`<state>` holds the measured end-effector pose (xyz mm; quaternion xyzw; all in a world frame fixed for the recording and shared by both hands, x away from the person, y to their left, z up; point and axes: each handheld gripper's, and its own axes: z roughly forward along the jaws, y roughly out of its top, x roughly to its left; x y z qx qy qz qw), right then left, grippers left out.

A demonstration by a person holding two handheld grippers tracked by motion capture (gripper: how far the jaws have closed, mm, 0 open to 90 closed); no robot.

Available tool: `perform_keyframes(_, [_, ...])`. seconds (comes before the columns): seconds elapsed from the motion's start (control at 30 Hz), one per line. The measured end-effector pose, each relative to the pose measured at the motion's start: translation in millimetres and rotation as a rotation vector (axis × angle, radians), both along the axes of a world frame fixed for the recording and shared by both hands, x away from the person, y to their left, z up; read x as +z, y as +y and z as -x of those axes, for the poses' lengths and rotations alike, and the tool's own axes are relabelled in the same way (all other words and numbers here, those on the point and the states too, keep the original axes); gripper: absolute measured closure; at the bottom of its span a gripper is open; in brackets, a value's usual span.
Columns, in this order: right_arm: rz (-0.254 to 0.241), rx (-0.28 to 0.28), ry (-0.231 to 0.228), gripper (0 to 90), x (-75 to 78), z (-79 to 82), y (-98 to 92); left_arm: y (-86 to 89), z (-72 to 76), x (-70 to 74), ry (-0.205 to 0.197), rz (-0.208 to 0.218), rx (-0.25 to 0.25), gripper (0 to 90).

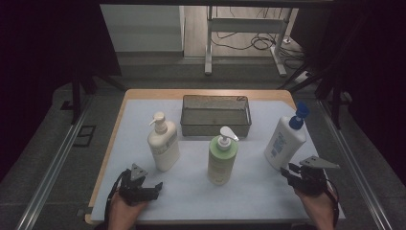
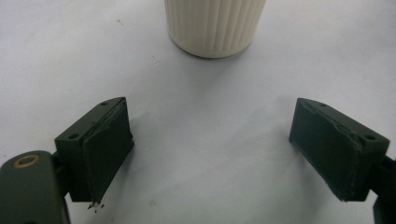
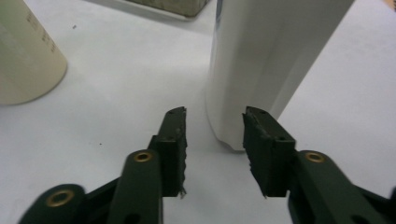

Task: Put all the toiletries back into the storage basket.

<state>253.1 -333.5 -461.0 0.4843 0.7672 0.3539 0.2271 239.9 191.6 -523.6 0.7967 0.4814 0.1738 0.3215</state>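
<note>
While the right gripper point(image 1: 293, 171) is sitting just short of the white bottle point(image 1: 284, 141) from above, its own view is showing narrow, empty jaws. Ahead of the wide-open left gripper point(image 2: 210, 149), bare mat is lying before the cream bottle point(image 2: 215, 25).

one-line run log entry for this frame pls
left gripper: open, empty, facing cream bottle | right gripper: open, empty, at base of white bottle | green bottle: upright, untouched | basket: empty

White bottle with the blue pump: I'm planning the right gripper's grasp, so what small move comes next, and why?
Probably ease the right gripper forward while opening wider: the white bottle stands just beyond its tips, upright, and looks broader than the present gap.
</note>
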Motion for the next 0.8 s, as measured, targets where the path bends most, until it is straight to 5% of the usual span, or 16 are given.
perform_keyframes(0.33, [0.002,-0.029,-0.041,38.7,27.8,0.9,-7.4,-0.1,0.0,0.0,0.0,0.002,0.001,12.5])
perform_keyframes(0.8, [-0.002,-0.049,-0.079,23.8,51.0,-25.8,-5.7,0.0,0.0,0.0,0.0,0.001,0.0,12.4])
